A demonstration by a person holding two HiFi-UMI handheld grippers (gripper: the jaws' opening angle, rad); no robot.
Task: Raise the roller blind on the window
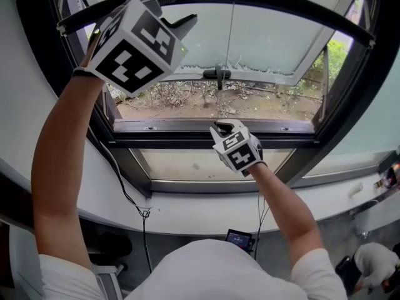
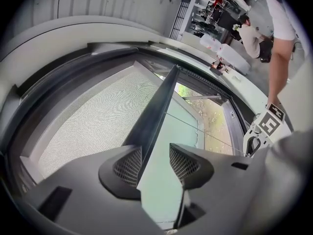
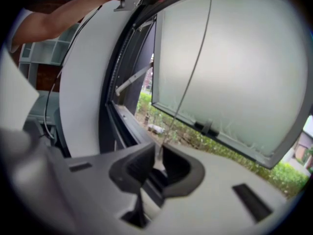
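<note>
Roller blind (image 2: 93,126) sits high in the window (image 1: 187,125), its meshed fabric alongside a dark bar (image 1: 281,2) that crosses the window's top. 1 thin cord (image 1: 227,42) hangs down the middle of the opening.

Left gripper (image 2: 152,161), raised to the top left corner: jaws wide apart, gripping nothing; the dark bar runs away just beyond them.

Right gripper (image 3: 157,164), lower and central: jaws drawn nearly together, closed on the cord.
</note>
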